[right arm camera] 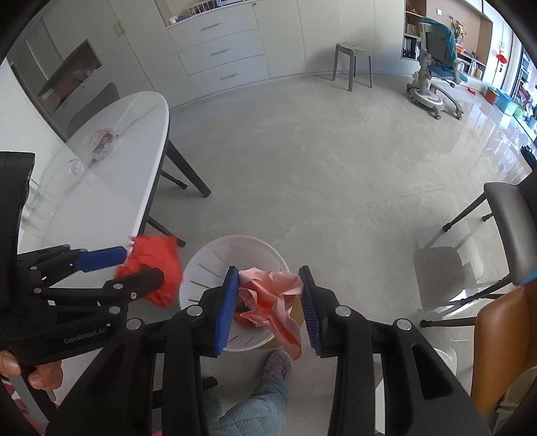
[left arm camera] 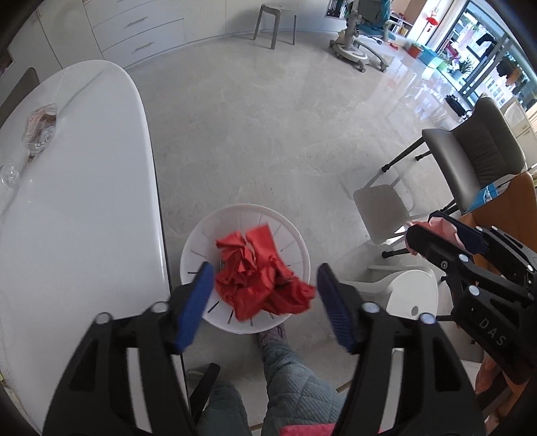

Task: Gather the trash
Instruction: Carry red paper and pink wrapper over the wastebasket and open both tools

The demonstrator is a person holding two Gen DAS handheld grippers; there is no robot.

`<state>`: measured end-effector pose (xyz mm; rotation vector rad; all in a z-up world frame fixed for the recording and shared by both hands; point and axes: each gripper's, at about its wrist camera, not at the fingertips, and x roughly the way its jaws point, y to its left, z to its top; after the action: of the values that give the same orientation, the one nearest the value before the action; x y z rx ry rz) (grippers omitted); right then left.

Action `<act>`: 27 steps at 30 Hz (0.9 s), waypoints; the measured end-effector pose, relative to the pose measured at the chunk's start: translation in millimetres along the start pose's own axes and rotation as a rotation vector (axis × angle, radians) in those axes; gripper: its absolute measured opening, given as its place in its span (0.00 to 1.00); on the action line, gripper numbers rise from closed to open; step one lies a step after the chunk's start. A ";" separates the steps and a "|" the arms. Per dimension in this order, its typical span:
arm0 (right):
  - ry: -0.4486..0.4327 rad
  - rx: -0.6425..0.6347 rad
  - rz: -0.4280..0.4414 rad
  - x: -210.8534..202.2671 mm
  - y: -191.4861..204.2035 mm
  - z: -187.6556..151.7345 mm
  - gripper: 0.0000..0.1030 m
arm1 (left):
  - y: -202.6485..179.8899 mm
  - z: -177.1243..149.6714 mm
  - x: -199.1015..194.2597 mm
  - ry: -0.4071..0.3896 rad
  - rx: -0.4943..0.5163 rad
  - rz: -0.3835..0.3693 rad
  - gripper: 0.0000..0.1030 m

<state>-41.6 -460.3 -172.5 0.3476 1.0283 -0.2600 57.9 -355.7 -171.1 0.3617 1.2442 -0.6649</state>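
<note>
— While the grey stone floor [left arm camera: 268,134] fills most of both views, what else is big from where you stand?

— That white oval table [left arm camera: 77,208] down the left of the left wrist view. It carries a clear plastic bag [left arm camera: 38,129] and a small glass [left arm camera: 9,172] near its left edge. A grey stool [left arm camera: 275,25] stands at top centre, a wheeled blue desk chair [left arm camera: 364,30] at upper right, and a grey padded chair [left arm camera: 483,151] at the right edge.

— And the bin?

— A white slotted waste basket [left arm camera: 201,234] sits on the floor at lower centre, just beside the table's edge. A person's quilted trouser leg and slipper [left arm camera: 275,335] show directly beneath it.

— Where is the trash?

— A crumpled red paper wad [left arm camera: 261,275] sits over the basket's mouth, blurred at its lower right edge. It lies between the blue pads of the left gripper [left arm camera: 265,295]. Those pads stand wide, clear of the paper.

— The other one?

— The right gripper [right arm camera: 268,302], lower centre of its own view, is clamped on a crumpled pink plastic bag [right arm camera: 272,295] above the basket, with a tail of the bag hanging below the pads. A hand [right arm camera: 37,372] at lower left grasps the left gripper's handle.
</note>
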 end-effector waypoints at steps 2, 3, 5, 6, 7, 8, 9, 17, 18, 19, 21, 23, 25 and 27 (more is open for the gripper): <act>0.005 0.004 0.000 1.3 -2.7 -0.5 0.36 | 0.5 -1.0 -3.6 -0.014 -0.004 0.011 0.74; 0.007 0.005 0.000 1.8 -4.5 -0.8 0.36 | 1.2 -0.9 -5.4 -0.019 -0.004 0.014 0.77; 0.012 0.008 0.002 4.0 -5.5 -0.7 0.36 | 3.6 -0.3 -7.2 -0.018 -0.002 0.014 0.77; 0.013 0.008 0.004 5.4 -5.3 0.0 0.36 | 4.9 0.1 -7.5 -0.016 0.000 0.014 0.77; 0.014 0.007 0.005 5.7 -5.1 0.4 0.36 | 5.9 0.9 -7.8 -0.015 0.004 0.015 0.77; 0.015 0.004 0.007 6.5 -5.1 0.8 0.36 | 6.8 1.4 -9.0 -0.016 0.007 0.018 0.77; 0.016 0.002 0.007 7.2 -5.1 1.4 0.36 | 6.5 2.2 -9.7 -0.018 0.010 0.023 0.77; 0.033 0.003 0.040 19.9 2.1 2.2 0.37 | 17.9 0.6 -30.2 -0.045 -0.012 0.022 0.78; 0.039 -0.002 0.043 24.7 4.6 1.7 0.37 | 22.1 -0.9 -35.7 -0.053 -0.022 0.019 0.78; 0.046 -0.012 0.044 31.0 8.0 1.5 0.37 | 25.8 -2.1 -40.1 -0.059 -0.031 0.019 0.78; 0.068 -0.025 0.056 45.3 14.4 1.2 0.37 | 33.5 -4.0 -49.5 -0.071 -0.052 0.029 0.79; 0.086 -0.030 0.071 61.8 21.3 1.6 0.37 | 41.9 -8.2 -57.6 -0.088 -0.076 0.043 0.85; 0.104 -0.043 0.076 77.0 30.3 1.1 0.38 | 50.1 -12.3 -66.5 -0.110 -0.093 0.064 0.86; 0.123 -0.056 0.081 93.0 40.6 1.6 0.40 | 57.8 -17.1 -71.9 -0.113 -0.106 0.078 0.86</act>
<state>20.7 -428.2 -246.0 0.3571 1.1372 -0.1382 70.1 -282.5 -113.7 0.2796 1.1469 -0.5431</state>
